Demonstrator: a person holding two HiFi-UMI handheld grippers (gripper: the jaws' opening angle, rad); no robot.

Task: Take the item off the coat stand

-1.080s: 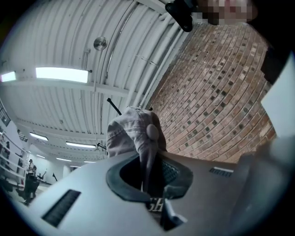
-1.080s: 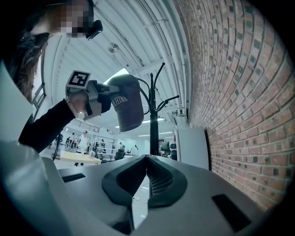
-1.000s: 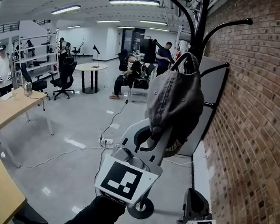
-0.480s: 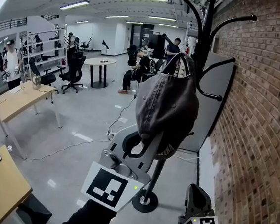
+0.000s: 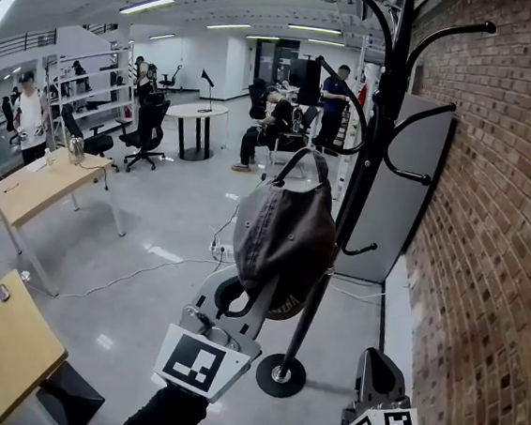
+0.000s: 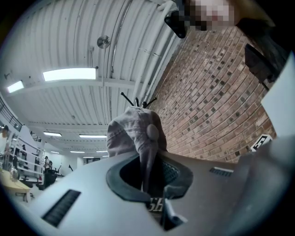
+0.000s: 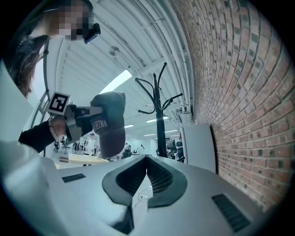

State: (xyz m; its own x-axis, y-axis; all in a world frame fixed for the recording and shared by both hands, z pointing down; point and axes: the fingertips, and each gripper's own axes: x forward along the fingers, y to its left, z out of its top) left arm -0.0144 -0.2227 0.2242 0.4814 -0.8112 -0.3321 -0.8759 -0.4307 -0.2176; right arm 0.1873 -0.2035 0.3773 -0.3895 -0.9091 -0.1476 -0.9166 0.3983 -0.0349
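Observation:
A dark grey cap (image 5: 282,232) hangs from my left gripper (image 5: 264,294), which is shut on its lower edge. The cap is left of the black coat stand (image 5: 372,171), apart from the pole and hooks. In the left gripper view the cap (image 6: 133,133) rises out of the closed left gripper (image 6: 148,159), with its fabric pinched between the jaws. The right gripper view has the cap (image 7: 109,124) well to the left of the coat stand (image 7: 159,115). My right gripper (image 5: 375,362) is low at the right, near the wall. There the right gripper (image 7: 146,157) is shut on nothing.
A brick wall (image 5: 490,230) runs along the right, with a grey panel (image 5: 409,194) leaning on it behind the stand. The stand's round base (image 5: 279,376) sits on the floor. Wooden tables (image 5: 42,188) stand left. Cables and a power strip (image 5: 219,247) lie on the floor. Seated people are far back.
The cap has come away from the stand's hook and moved left and down with my left gripper. The right gripper has stayed low by the wall.

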